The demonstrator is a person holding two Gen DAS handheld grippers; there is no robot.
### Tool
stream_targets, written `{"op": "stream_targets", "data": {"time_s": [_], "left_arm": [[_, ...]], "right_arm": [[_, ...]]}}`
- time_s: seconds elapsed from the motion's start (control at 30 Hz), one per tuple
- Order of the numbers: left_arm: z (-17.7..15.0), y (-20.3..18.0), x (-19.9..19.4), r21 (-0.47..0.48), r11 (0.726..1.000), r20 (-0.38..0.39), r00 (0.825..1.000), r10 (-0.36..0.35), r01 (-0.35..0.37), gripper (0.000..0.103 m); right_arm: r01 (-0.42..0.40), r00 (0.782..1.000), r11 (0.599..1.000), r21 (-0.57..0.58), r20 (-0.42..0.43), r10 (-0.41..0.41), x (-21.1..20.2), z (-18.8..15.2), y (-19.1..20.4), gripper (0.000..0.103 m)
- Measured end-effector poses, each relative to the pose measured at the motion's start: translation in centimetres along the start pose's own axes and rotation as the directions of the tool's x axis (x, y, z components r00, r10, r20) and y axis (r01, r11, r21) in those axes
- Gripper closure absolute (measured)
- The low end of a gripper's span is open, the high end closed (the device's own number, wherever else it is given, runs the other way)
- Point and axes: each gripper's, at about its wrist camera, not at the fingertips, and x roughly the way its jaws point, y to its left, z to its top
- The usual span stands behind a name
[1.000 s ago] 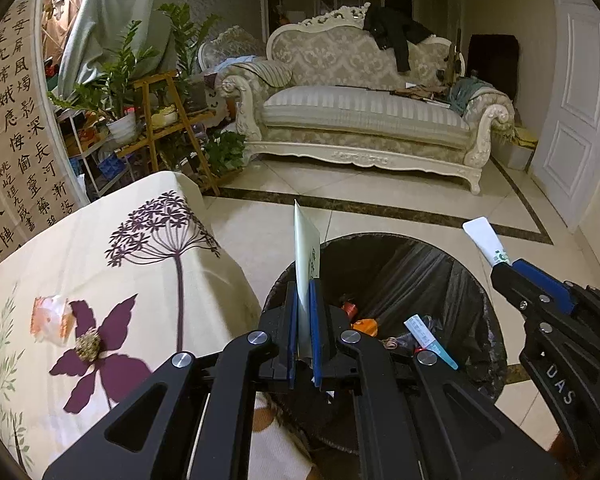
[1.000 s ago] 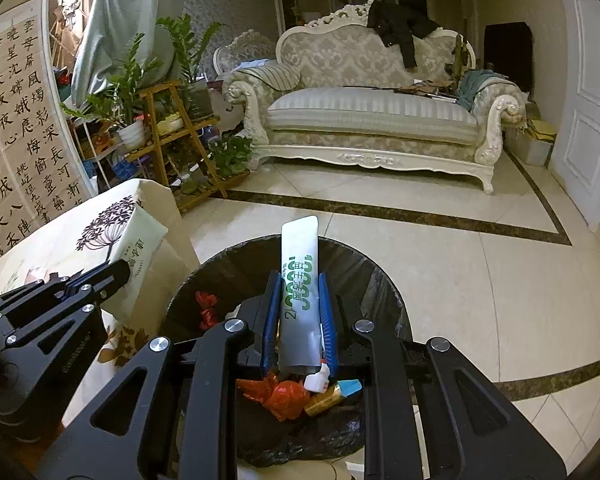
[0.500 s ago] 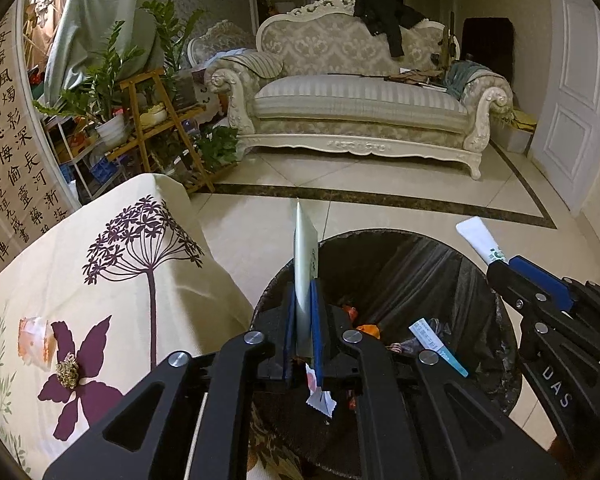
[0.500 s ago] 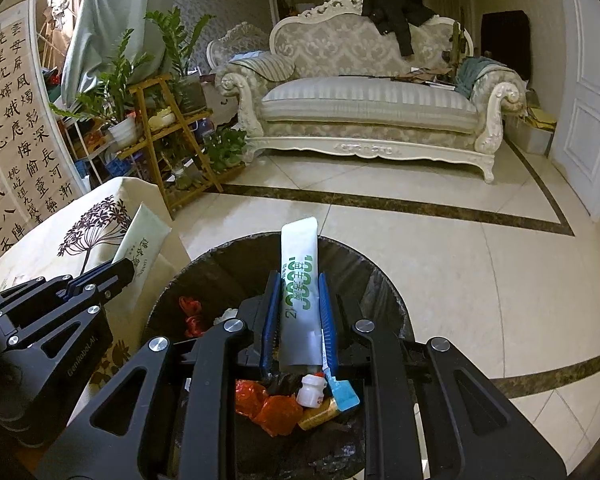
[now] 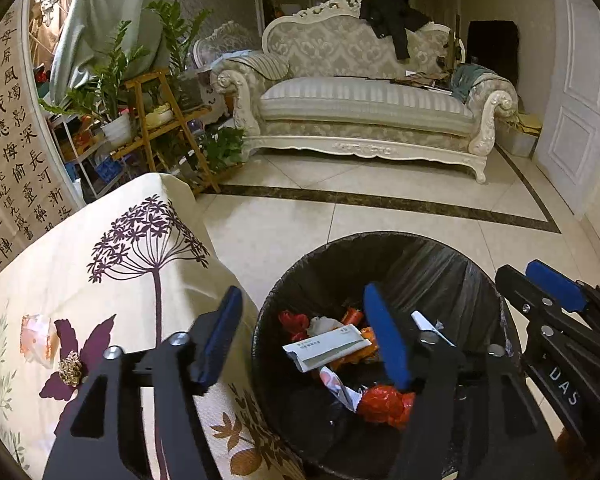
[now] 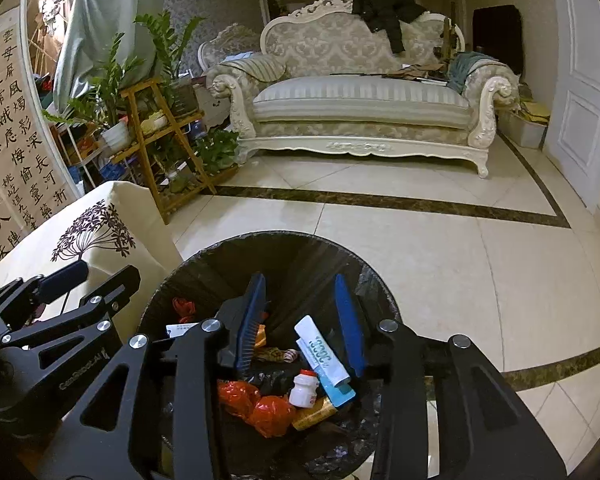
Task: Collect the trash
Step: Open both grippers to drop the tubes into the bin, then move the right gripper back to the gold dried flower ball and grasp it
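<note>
Both my grippers hang over the black-lined trash bin [image 5: 380, 248], placed there so anything let go drops straight in. My left gripper [image 5: 304, 336] has its fingers spread wide and holds nothing; the white flat packet [image 5: 326, 346] lies on the pile below, between them in view. My right gripper [image 6: 300, 316] is also wide and empty, and the white-and-blue tube [image 6: 322, 354] lies tilted on the heap beside a small white bottle [image 6: 303, 390] and red wrappers [image 6: 260, 404]. More trash is left, I judge: an orange-white wrapper [image 5: 36, 338] and a brown clump [image 5: 72, 368] sit on the floral-cloth counter [image 5: 100, 272], just left of the bin. Next reach goes there, left gripper nearest.
</note>
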Motion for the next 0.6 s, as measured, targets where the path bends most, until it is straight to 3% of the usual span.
{"op": "stream_targets", "data": {"time_s": [0.3,0.6], "left_arm": [[-0.4,1.4,-1.5,-0.005,0.997,0.021,0.997,0.073,-0.073,0.026],[-2.9,6.5,-4.4,-0.097,0.989,0.012,0.994,0.112,-0.11,0.024]], "right_arm": [[0.033,0.999,0.999,0.016,0.01,-0.033,-0.9,-0.1,-0.3,0.037],[0.009,1.0,1.0,-0.018,0.01,-0.009,-1.9,-0.6,2.7,0.023]]}}
